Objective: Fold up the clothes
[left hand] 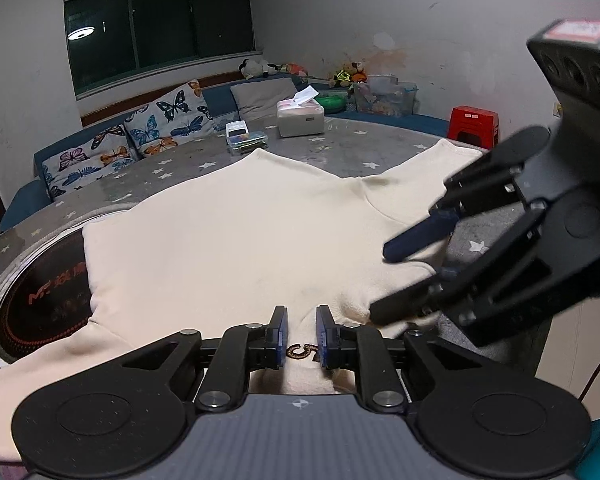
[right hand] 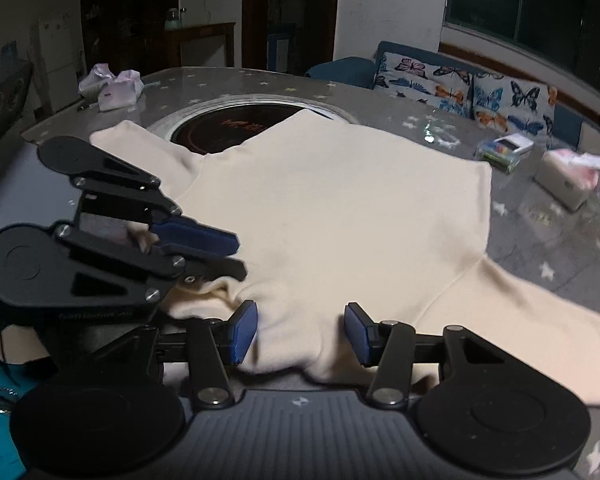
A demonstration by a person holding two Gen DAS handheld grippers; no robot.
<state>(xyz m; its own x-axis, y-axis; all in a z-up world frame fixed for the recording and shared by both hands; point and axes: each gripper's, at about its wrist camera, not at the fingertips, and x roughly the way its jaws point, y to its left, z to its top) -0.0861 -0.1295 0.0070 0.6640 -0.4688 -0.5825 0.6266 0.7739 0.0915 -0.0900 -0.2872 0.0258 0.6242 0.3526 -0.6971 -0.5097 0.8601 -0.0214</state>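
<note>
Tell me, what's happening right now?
Left gripper pinching cream sweater collar. Right gripper open, straddling fabric. Nothing on top.

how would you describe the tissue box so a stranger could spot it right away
Look at the grey star-patterned table, past the far edge of the cream garment. The tissue box is the pale block there with a white tissue sticking up, bulkier than the small flat case beside it.

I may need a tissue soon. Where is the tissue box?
The tissue box sits at the table's far edge in the left wrist view, beyond the cream sweater, beside a small plastic case.
</note>
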